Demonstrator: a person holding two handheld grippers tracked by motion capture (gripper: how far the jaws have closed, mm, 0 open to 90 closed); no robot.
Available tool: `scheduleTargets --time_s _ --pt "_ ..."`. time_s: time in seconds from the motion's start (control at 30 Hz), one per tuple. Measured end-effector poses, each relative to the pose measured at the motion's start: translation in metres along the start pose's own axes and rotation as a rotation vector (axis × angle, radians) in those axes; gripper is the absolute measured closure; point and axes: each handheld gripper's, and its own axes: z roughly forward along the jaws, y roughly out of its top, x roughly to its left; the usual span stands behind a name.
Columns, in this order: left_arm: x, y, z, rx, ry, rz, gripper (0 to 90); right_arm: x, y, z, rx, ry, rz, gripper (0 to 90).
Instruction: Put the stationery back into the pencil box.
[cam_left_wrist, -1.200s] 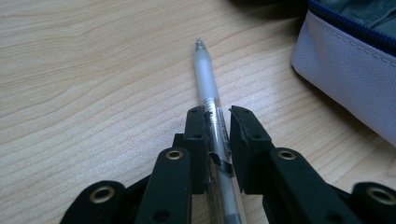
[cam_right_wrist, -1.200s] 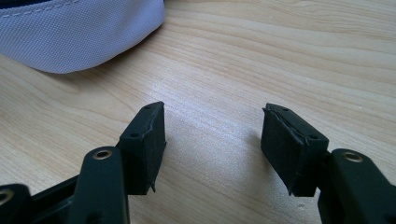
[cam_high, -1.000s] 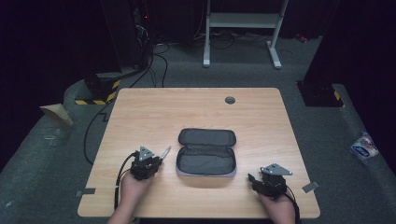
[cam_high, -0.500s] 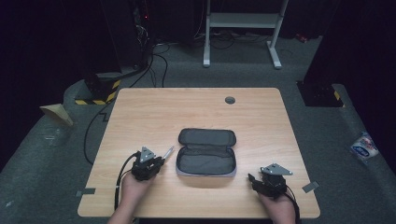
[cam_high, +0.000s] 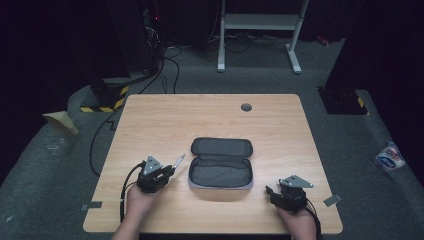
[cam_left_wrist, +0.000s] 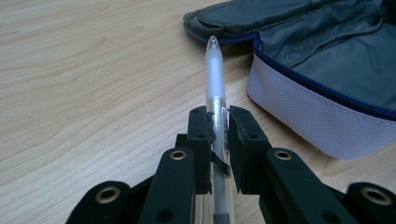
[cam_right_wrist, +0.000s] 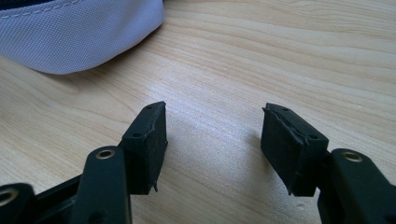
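High view: a wooden worktop (cam_high: 210, 120) carries an open grey pencil case (cam_high: 221, 163) near its front centre, lid folded back flat behind the tray. The left gripper (cam_high: 170, 167) sits just left of the case, held in a hand (cam_high: 142, 200) that enters from the bottom edge, and carries a pen (cam_high: 178, 161) pointing up and right toward the case. The right gripper (cam_high: 272, 192) rests near the front right of the worktop, apart from the case.

Left gripper view: the fingers (cam_left_wrist: 201, 135) are clamped on the pen (cam_left_wrist: 215, 79), a frosted clear barrel with its tip forward. The tip lies close to the case's (cam_left_wrist: 322, 116) near corner, where lid and tray meet; whether it touches cannot be told. The case shows a pale outer wall, blue zip and grey lining.

Right gripper view: the fingers (cam_right_wrist: 149, 144) stand moderately apart with nothing between them, above bare worktop (cam_right_wrist: 280, 56). The pale wall of the case (cam_right_wrist: 79, 37) lies ahead at upper left, clear of the fingers.
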Motion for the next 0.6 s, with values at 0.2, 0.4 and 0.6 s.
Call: scheduleTargets --time_s 0.2,0.4,0.6 --pt "-0.004 0.008 -0.005 -0.02 -0.012 0.02 79.0 0.0 0.0 0.0 -0.002 0.0 -0.004 40.2" --pt "-0.005 0.018 -0.009 -0.03 -0.007 0.025 78.9 -0.001 0.0 0.0 -0.001 0.005 -0.007 40.1" --pt "-0.011 0.036 -0.012 -0.044 -0.022 0.072 79.0 -0.001 0.0 0.0 -0.001 0.006 -0.008 40.1"
